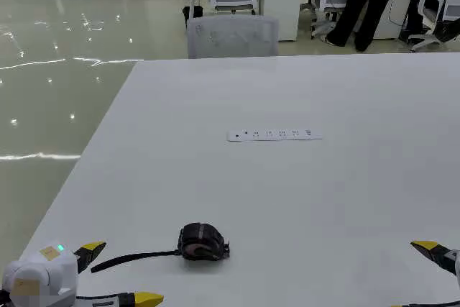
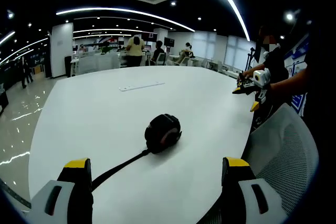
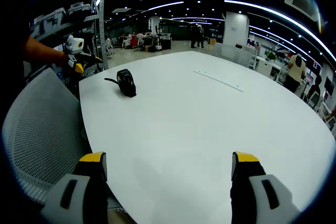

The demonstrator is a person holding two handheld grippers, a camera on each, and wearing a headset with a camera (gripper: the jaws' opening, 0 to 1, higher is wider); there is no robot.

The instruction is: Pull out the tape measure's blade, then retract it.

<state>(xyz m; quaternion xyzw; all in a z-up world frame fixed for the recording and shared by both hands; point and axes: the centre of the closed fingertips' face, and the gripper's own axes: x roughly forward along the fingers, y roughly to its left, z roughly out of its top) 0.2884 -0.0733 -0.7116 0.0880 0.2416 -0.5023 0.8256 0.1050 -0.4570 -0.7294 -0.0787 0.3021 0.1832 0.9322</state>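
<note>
Big open-plan office, with a glossy pale floor [image 1: 57, 70] throwing back the ceiling lights and people standing at workstations far beyond both hand-held grippers. White desk [image 1: 302, 199], broad and matte, nearly bare. A white power strip [image 1: 274, 134] lies flat well ahead of the grippers, and a grey mesh chair [image 1: 232, 36] is pushed in at the far edge.

Tape measure [image 1: 202, 241]: black case, resting on the desk just ahead of the left hand-held gripper [image 2: 156, 163]. Its black wrist strap [image 1: 133, 259] trails back over the desk toward that gripper's jaws and ends near one yellow tip (touching or not, cannot tell).

Left hand-held gripper: jaws wide apart, nothing between them. Right hand-held gripper [image 3: 169, 158]: jaws likewise spread wide, nothing held. The tape measure sits well apart from it, ahead and off to its left.

Progress, as I judge it: nothing done yet. No blade shows outside the case (the tip hook is too small to make out), and neither gripper is on the case. All of it is left to do: steady the case, catch the blade end, draw it out, then let it run back in.
</note>
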